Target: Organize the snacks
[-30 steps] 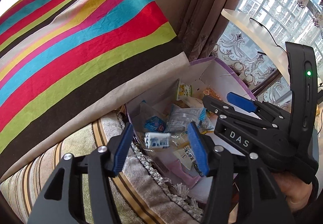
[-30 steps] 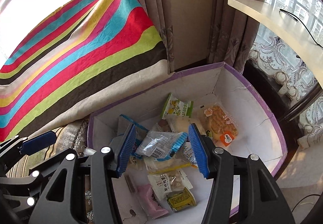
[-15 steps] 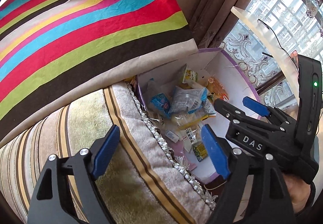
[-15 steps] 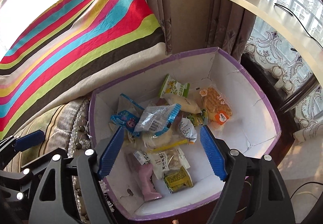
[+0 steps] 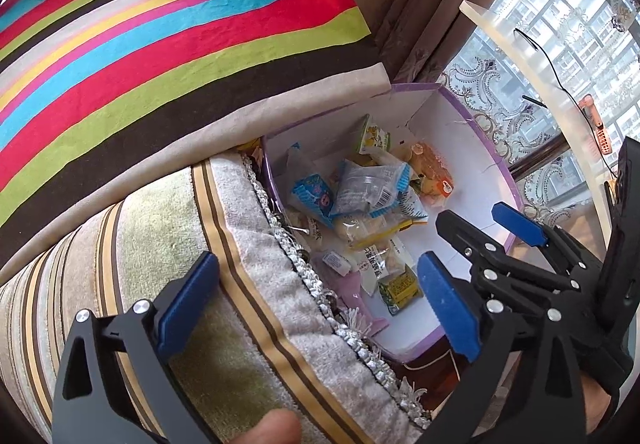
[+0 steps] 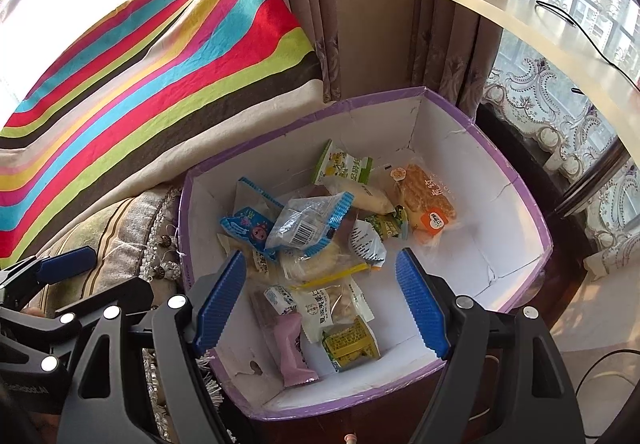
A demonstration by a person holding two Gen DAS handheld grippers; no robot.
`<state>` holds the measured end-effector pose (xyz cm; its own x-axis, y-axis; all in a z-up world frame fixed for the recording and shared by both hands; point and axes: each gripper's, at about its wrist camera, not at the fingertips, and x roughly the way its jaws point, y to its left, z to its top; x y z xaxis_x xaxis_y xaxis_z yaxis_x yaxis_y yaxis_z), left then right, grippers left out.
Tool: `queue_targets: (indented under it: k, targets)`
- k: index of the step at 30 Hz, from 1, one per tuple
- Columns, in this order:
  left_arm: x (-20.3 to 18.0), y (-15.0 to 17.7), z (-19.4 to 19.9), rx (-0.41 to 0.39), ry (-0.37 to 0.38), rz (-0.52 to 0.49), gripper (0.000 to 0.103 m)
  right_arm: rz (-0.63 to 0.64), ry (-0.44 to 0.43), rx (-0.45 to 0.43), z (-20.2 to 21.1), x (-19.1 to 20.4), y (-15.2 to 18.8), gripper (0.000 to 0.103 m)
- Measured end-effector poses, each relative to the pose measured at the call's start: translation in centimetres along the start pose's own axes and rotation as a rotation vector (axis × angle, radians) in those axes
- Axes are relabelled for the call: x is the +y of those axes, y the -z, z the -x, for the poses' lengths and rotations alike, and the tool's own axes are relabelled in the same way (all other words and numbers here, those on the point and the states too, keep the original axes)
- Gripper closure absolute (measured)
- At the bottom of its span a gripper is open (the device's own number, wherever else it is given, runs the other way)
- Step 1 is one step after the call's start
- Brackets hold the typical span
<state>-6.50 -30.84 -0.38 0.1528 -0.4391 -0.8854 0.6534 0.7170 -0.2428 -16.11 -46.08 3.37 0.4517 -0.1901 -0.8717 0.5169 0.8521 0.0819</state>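
The left gripper [image 5: 318, 302] hangs with its blue-padded jaws spread wide, having just been opening, and nothing lies between them; it sits above the striped sofa arm [image 5: 168, 268], beside the near left edge of the purple-rimmed box [image 5: 472, 115]. Inside the box lies a heap of snack packets [image 5: 372, 203], a clear packet with blue ends [image 5: 370, 187] on top and a small yellow packet [image 5: 400, 288] nearer. The right gripper [image 5: 476, 219] reaches in from the right over the box's near right side, and a striped cloth [image 5: 168, 43] spreads across the far left.

**Hidden and cut off**

Lower packets in the snack pile [image 6: 320, 244] are buried under upper ones. The sofa arm [image 5: 280, 304] hides the box's [image 5: 472, 123] near-left wall. A fingertip [image 5: 276, 428] is cropped at the bottom edge. Wrapper print is too small to read.
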Motion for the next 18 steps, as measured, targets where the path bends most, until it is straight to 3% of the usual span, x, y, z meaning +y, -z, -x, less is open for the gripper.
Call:
queue_targets:
  k: [18]
  targets:
    - [-0.08,-0.31,-0.46,0.011,-0.013,0.02,0.002,-0.008,0.009,0.014,-0.41,-0.35,0.1,0.027]
